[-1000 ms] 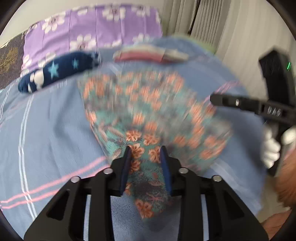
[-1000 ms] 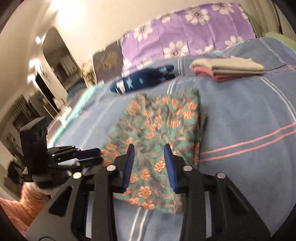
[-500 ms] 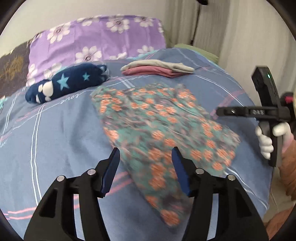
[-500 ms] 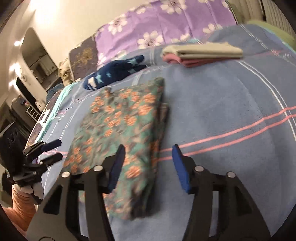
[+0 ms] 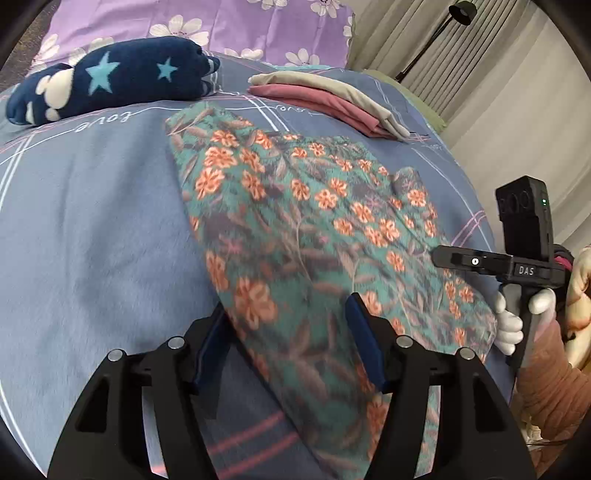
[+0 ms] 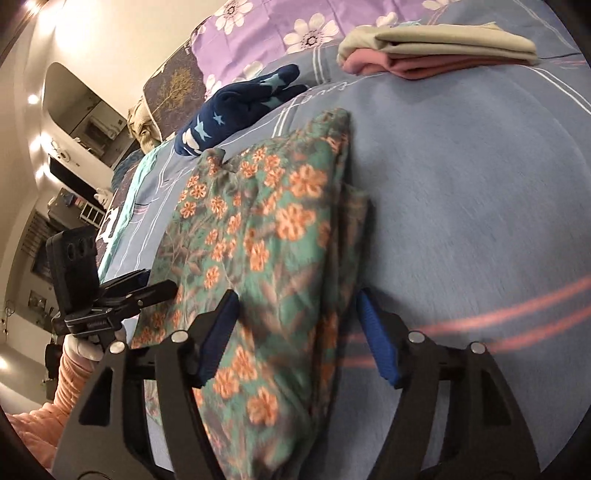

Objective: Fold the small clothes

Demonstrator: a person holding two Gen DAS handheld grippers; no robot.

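Observation:
A folded teal garment with orange flowers (image 5: 295, 221) lies flat on the blue bedspread (image 5: 92, 240). My left gripper (image 5: 286, 314) hovers over its near left edge. Its jaws are opening, the cloth runs between the blue pads and neither pad presses on it. In the right wrist view the same garment (image 6: 266, 229) shows its stacked folded edge. My right gripper (image 6: 297, 299) straddles that edge, its jaws opening too, with no grip. Each view shows the other gripper, held by a white-gloved hand: the right gripper (image 5: 439, 256) and the left gripper (image 6: 162, 286).
A navy star-patterned bundle (image 5: 110, 81) and a folded stack of pink and beige clothes (image 5: 332, 99) lie at the back. A purple flowered pillow (image 5: 229, 26) is behind them. Curtains and a floor lamp (image 5: 458, 11) stand past the bed's right edge.
Both grippers' jaws have widened and let go of the flowered garment, which now rests folded on the bed. Both hands moved sideways and lower, closer to the cloth.

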